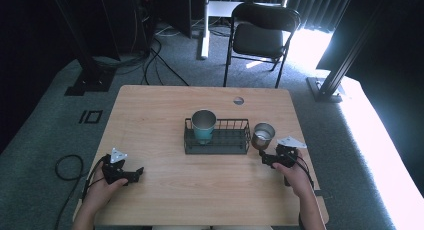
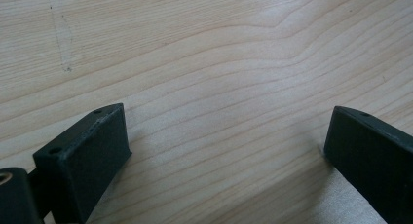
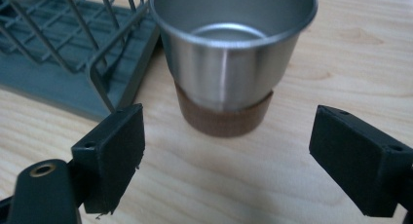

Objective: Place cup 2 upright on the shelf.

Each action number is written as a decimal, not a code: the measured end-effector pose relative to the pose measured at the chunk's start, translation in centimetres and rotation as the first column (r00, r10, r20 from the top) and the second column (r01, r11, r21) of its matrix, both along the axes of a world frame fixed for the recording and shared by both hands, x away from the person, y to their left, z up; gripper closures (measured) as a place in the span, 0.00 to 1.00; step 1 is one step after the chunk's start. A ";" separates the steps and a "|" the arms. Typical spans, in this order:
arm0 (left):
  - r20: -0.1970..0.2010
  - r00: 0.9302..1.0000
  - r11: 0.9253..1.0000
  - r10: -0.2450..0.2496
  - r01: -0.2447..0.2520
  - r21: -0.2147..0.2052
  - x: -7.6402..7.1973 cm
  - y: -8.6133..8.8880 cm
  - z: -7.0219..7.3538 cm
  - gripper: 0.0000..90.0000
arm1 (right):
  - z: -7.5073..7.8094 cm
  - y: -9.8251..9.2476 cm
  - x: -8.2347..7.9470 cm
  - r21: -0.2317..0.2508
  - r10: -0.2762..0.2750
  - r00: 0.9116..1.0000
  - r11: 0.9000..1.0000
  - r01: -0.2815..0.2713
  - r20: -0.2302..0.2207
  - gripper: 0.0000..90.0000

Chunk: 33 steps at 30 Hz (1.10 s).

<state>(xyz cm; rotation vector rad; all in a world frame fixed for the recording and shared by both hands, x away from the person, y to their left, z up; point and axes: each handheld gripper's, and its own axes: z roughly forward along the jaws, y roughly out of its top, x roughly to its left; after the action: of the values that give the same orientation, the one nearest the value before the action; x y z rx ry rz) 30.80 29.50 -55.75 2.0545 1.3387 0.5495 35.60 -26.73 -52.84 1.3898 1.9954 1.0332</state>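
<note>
A steel cup with a brown base [image 1: 262, 135] [image 3: 229, 63] stands upright on the wooden table [image 1: 165, 110], just right of a dark wire rack [image 1: 217, 142] [image 3: 63, 53]. Another steel cup with a teal base [image 1: 204, 125] stands inside the rack at its left end. My right gripper [image 1: 266, 158] [image 3: 226, 158] is open, its jaws spread wide just short of the brown-based cup, nothing between them. My left gripper [image 1: 134, 174] [image 2: 226, 146] rests low over bare wood near the front left, open and empty.
A round cable hole [image 1: 238, 100] sits near the table's far edge. A black folding chair [image 1: 260, 35] stands beyond the table, with black frame posts [image 1: 345, 60] and cables on the grey carpet around it.
</note>
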 end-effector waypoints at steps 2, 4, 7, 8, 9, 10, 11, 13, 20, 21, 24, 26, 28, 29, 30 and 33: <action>0.001 1.000 1.000 0.001 -0.001 -0.001 0.0 0.0 0.0 0.04 | 0.2 0.1 0.3 -0.001 0.002 1.000 1.000 -0.002 0.009 0.14; 0.001 1.000 1.000 0.001 -0.001 -0.001 0.0 0.0 0.0 0.04 | 0.4 0.2 0.5 0.002 0.001 1.000 1.000 -0.001 0.014 0.14; 0.001 1.000 1.000 0.001 -0.001 -0.002 0.0 0.0 0.0 0.04 | 0.5 0.3 0.9 0.012 0.000 1.000 1.000 0.000 0.027 0.14; 0.001 1.000 1.000 0.001 -0.001 -0.002 0.0 0.0 0.0 0.04 | 0.5 0.3 1.0 0.017 -0.006 1.000 1.000 0.005 0.031 0.14; -0.001 1.000 1.000 0.001 -0.001 -0.001 0.0 0.0 0.0 0.04 | 0.5 0.4 1.2 0.022 -0.014 0.999 1.000 0.013 0.033 0.14; -0.001 1.000 1.000 0.002 -0.002 -0.001 0.0 0.0 0.0 0.04 | 0.5 0.4 1.3 0.022 -0.019 0.999 1.000 0.018 0.040 0.14; -0.001 1.000 1.000 0.001 -0.001 0.000 0.0 0.0 0.0 0.04 | 0.6 0.4 1.5 0.024 -0.023 0.999 0.999 0.022 0.043 0.14; -0.001 1.000 1.000 0.001 -0.001 0.000 0.0 0.0 0.0 0.04 | 0.7 0.4 1.8 0.033 -0.029 0.998 0.999 0.027 0.052 0.14; -0.001 1.000 1.000 0.001 -0.001 0.000 0.0 0.0 0.0 0.04 | 0.7 0.7 2.6 0.036 -0.020 0.997 0.999 0.017 0.077 0.14; -0.001 1.000 1.000 0.002 -0.002 -0.001 0.0 0.0 0.0 0.04 | 0.7 0.8 2.7 0.033 -0.018 0.997 0.999 0.015 0.079 0.14; -0.001 1.000 1.000 0.001 -0.001 -0.001 0.0 0.0 0.0 0.04 | 0.7 1.0 3.0 0.032 -0.016 0.996 0.999 0.014 0.083 0.14; -0.001 1.000 1.000 0.002 -0.002 -0.001 0.0 0.0 0.0 0.04 | 0.7 1.1 3.2 0.034 -0.015 0.996 0.999 0.012 0.087 0.14; -0.001 1.000 1.000 0.002 -0.002 -0.001 0.0 0.0 0.0 0.04 | 0.7 1.2 3.4 0.034 -0.014 0.996 0.999 0.011 0.089 0.14; 0.000 1.000 1.000 0.001 -0.001 -0.001 0.0 0.0 0.0 0.03 | 0.7 1.3 3.5 0.033 -0.011 0.996 0.999 0.008 0.091 0.14; -0.001 1.000 1.000 0.002 -0.002 -0.001 0.0 0.0 0.0 0.04 | 0.7 1.3 3.6 0.033 -0.010 0.996 0.999 0.007 0.093 0.14; -0.001 1.000 1.000 0.001 -0.001 -0.001 0.0 0.0 0.0 0.03 | 0.7 1.5 3.8 0.039 -0.012 0.995 0.999 0.008 0.099 0.14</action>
<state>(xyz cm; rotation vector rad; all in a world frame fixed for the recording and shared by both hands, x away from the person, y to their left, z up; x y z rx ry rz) 30.80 29.49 -55.75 2.0533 1.3405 0.5488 39.41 -25.23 -52.16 1.3404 1.9042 1.1196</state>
